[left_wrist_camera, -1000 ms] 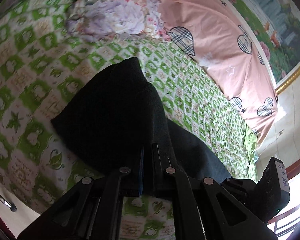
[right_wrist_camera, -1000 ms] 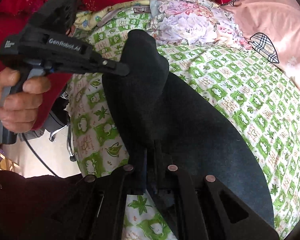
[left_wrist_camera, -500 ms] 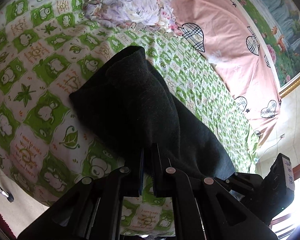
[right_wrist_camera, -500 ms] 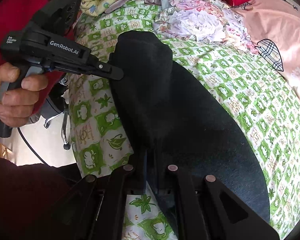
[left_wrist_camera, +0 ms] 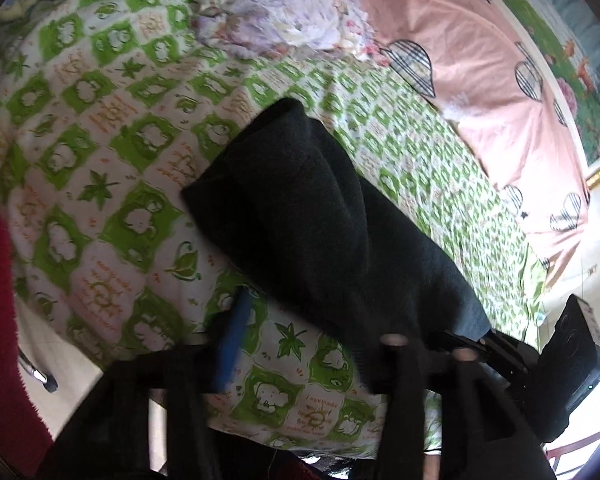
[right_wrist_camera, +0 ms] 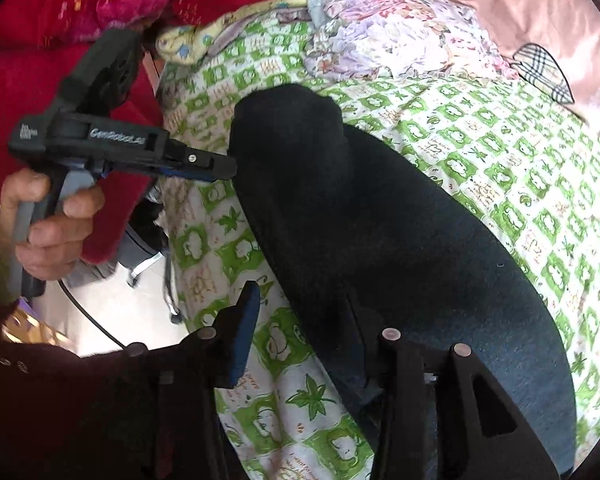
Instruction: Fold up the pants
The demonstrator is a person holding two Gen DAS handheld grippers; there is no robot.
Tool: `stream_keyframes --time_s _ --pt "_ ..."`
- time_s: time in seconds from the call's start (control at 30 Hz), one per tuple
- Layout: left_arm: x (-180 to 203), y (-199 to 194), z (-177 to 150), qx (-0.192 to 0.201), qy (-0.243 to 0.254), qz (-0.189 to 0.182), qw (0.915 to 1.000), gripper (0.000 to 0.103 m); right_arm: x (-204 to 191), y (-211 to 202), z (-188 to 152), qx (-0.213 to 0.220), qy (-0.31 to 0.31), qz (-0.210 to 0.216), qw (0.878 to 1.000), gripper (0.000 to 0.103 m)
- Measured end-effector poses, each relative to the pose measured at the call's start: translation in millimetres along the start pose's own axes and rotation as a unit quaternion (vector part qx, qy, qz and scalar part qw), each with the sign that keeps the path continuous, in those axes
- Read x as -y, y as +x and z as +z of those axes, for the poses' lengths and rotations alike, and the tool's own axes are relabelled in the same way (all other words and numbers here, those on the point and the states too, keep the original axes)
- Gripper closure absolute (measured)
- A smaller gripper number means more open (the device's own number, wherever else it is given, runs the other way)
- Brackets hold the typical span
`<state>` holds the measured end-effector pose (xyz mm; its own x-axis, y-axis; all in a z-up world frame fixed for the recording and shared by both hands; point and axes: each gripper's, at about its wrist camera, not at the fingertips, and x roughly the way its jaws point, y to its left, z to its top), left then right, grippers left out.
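The black pants (left_wrist_camera: 320, 216) lie folded in a long strip on the green-and-white checked sheet (left_wrist_camera: 112, 184). My left gripper (left_wrist_camera: 314, 344) is at their near end with its jaws opening; the blue pad (left_wrist_camera: 232, 340) stands clear over the sheet and the other finger (left_wrist_camera: 396, 364) is at the cloth's edge. In the right wrist view the pants (right_wrist_camera: 380, 220) run away from my right gripper (right_wrist_camera: 316, 332), whose jaws are also opening, one finger over the cloth, without pinching it. There the left gripper (right_wrist_camera: 224, 168), held by a hand (right_wrist_camera: 48, 232), points at the pants' side edge.
A crumpled floral cloth (left_wrist_camera: 296, 12) and a pink heart-print sheet (left_wrist_camera: 480, 80) lie beyond the pants. Red bedding (right_wrist_camera: 100, 8) is piled at the far left. The bed's edge (right_wrist_camera: 180, 280) drops to a pale floor with a cable (right_wrist_camera: 88, 312).
Both grippers were shut on the near end of the pants and now stand apart, and the cloth lies flatter on the sheet. The left view has shifted slightly over the bed.
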<state>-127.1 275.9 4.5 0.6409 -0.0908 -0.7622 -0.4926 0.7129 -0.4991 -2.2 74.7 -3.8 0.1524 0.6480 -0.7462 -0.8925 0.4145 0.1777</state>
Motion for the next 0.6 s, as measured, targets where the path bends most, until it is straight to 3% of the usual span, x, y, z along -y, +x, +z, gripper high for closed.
stream_keyframes --time_s 0.1,0.13,0.23,0.37,0.5,0.6 --pt "-2.6 -2.8 7.4 -0.007 -0.025 -0.005 0.9997 0.045 18.7 -7.8 5.5 0.017 0.047 0.017 0.999 0.060" --pt "-3.4 -1.9 10.3 -0.011 -0.035 -0.001 0.9993 0.039 27.2 -10.7 8.9 0.025 0.067 0.022 0.997 0.058" --pt "-8.8 3.0 20.2 -0.018 -0.069 0.024 0.9972 0.034 50.3 -18.7 21.4 0.045 0.112 0.021 0.992 0.049" --pt "-18.1 12.1 32.0 -0.026 -0.105 0.034 0.9936 0.029 91.2 -22.6 44.1 0.067 0.172 0.020 0.983 0.048" --pt "-32.0 21.0 32.8 -0.032 -0.118 0.045 0.9915 0.029 142.9 -1.2 58.3 0.038 0.242 0.014 0.969 0.048" --pt "-40.8 24.0 29.7 -0.029 -0.121 0.030 0.9918 0.029 160.4 23.7 61.6 -0.006 0.245 0.001 0.970 0.048"
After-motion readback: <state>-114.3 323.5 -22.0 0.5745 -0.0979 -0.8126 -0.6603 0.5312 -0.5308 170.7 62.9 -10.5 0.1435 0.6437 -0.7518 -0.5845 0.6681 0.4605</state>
